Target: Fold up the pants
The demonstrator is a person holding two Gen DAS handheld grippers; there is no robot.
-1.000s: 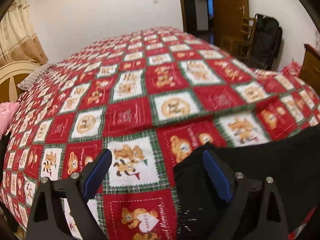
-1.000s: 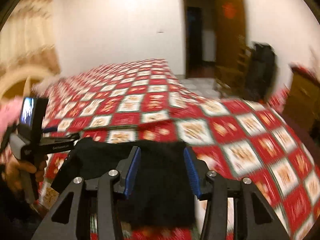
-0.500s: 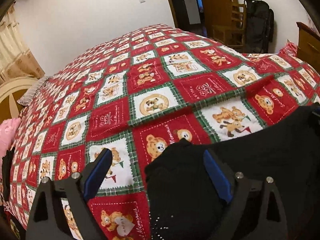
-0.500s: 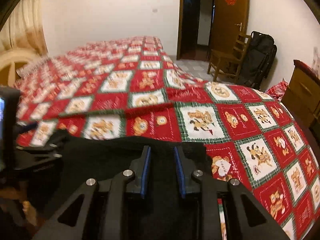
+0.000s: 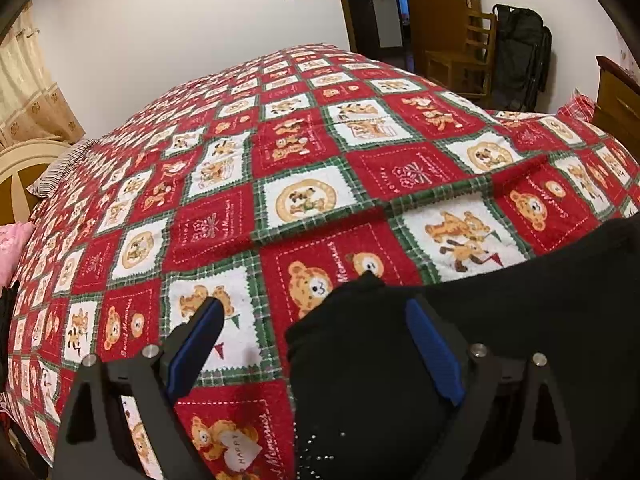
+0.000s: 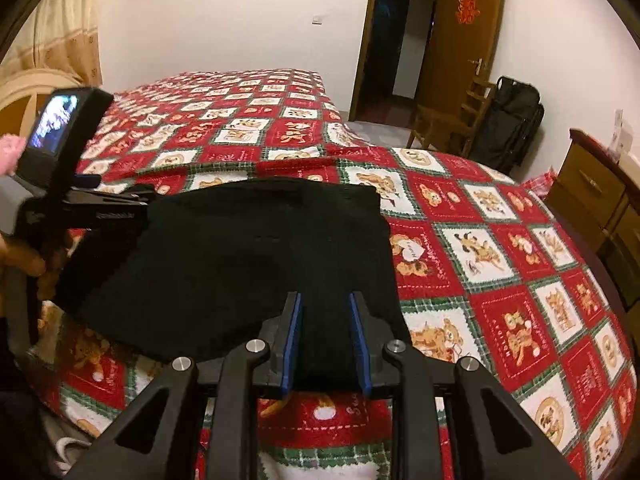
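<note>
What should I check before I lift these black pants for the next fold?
1. Right gripper on pants: jaws have just been closing, fabric between them, ok.
2. Left gripper on pants: jaws wide open, corner merely lies between them, not ok.
3. Pants lying spread on quilt: ok.
4. Pants' near edge smooth: hidden behind the grippers, cannot tell.

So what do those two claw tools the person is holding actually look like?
Both are matte black plastic. The left gripper and the right gripper each have two angular fingers with triangular cut-outs, silver pivot bolts, and blue ribbed pads on the inner faces. In the right view, the left tool carries a small lit screen.
</note>
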